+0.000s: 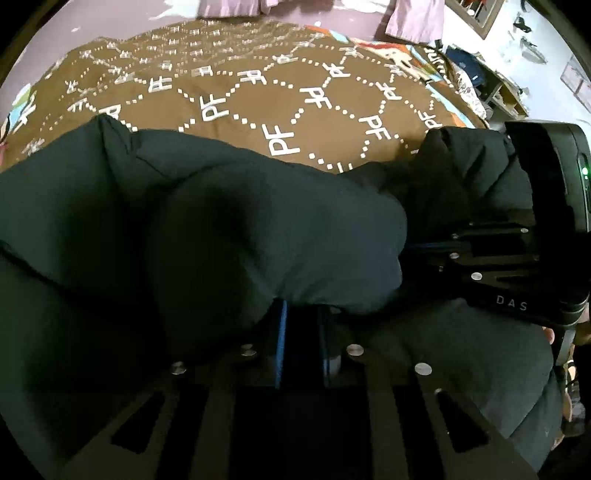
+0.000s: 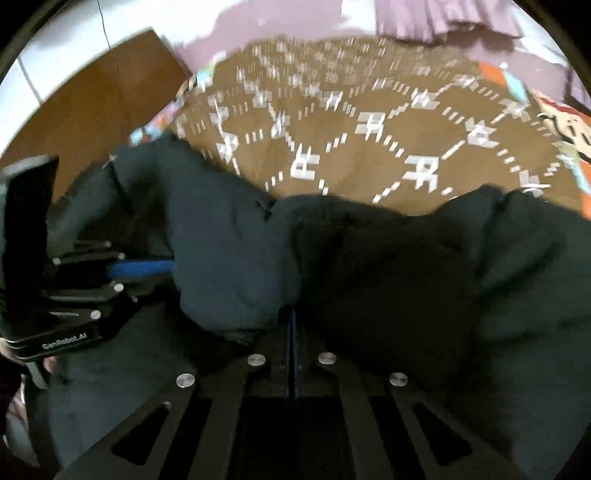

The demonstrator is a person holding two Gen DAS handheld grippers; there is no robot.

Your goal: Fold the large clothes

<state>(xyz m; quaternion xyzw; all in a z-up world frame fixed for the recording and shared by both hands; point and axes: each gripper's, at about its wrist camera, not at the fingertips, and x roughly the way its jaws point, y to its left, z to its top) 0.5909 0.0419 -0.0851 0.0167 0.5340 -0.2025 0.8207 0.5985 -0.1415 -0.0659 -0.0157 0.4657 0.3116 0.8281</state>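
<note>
Black slotted finger plates fill the bottom of both wrist views. Left gripper [image 1: 301,332]: blue pads [image 1: 281,343] stand close together, with a fold of the dark jacket [image 1: 236,229] bulging over their tips; cloth sits between them, pinched. Right gripper [image 2: 292,332]: pads pressed tight together, showing only a thin blue line, their tips buried under a puffy fold of the jacket [image 2: 388,266]; it grips that cloth.

Jacket is dark, padded, bunched in thick rolls. It lies across the near edge of the bed, on a brown blanket [image 1: 258,92] printed with white dotted diamonds and "PF" letters. Blanket [image 2: 369,140] stretches bare beyond the jacket toward the far edge.

Each gripper shows in the other's view. Right gripper [image 1: 436,247] enters at the right side of the left view, fingers sunk in jacket cloth. Left gripper [image 2: 147,267] enters at the left side of the right view, a blue pad touching the jacket. Both hold the same garment, side by side.

Right view is motion-blurred. Mauve cloth [image 1: 229,7] lies past the blanket's far edge.
</note>
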